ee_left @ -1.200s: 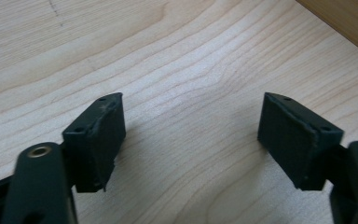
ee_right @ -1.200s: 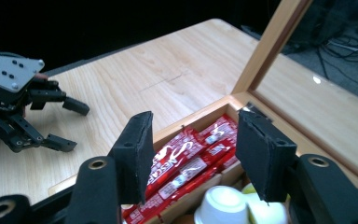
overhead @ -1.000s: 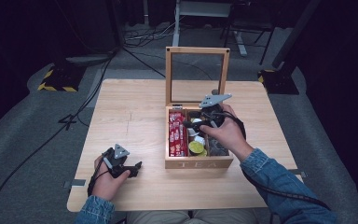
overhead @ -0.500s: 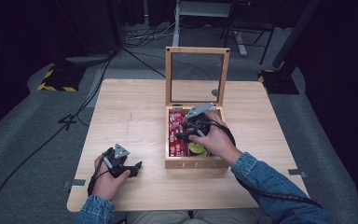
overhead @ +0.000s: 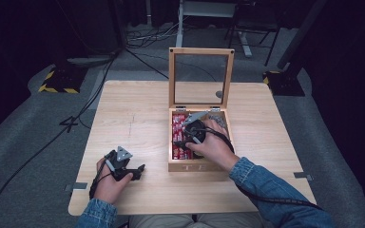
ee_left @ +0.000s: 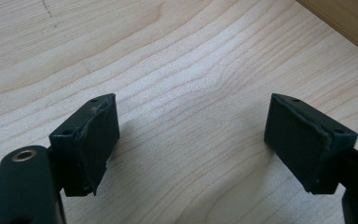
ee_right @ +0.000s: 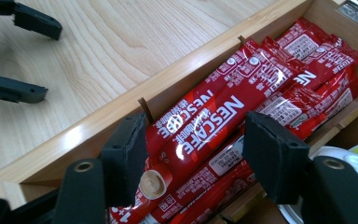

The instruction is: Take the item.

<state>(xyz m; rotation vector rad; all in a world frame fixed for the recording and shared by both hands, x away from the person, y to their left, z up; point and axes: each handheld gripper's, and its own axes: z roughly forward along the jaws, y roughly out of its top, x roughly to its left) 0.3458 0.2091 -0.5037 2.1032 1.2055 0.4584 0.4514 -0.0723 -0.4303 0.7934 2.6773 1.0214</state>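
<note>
Left gripper (overhead: 140, 168) sits on the table (overhead: 138, 118) near the front-left corner, held in the person's left hand (overhead: 108, 183), well apart from the wooden box (overhead: 200, 165). In the left gripper view its jaws stand wide apart with bare wood grain between them, nothing held; a strip of the box's side shows at the top right corner of that view.

Box is mid-table, just right of centre, glass-pane lid (overhead: 201, 78) propped upright at the back. Left compartment is packed with red Nescafe sticks (overhead: 177, 135) lying lengthwise.

Right gripper (overhead: 186, 140) is down inside the box over that left compartment, right hand (overhead: 213, 147) wrapped around it, denim sleeve (overhead: 271, 190) running off to the bottom right. Right gripper view: jaws straddle the top Nescafe stick (ee_right: 200, 123), one pad near each long edge. Pads do not look pressed on the wrapper; gap visible on both sides. Jaws have just been opening, stick between them but not clamped. More sticks are stacked under and beside it, against the box's outer wall (ee_right: 98, 123) and a thin wooden divider (ee_right: 340, 121). Something white and light green (ee_right: 354, 151) shows in the next compartment, too cropped to identify. Left gripper's jaws show far off at the top left of that view, on the table.
</note>
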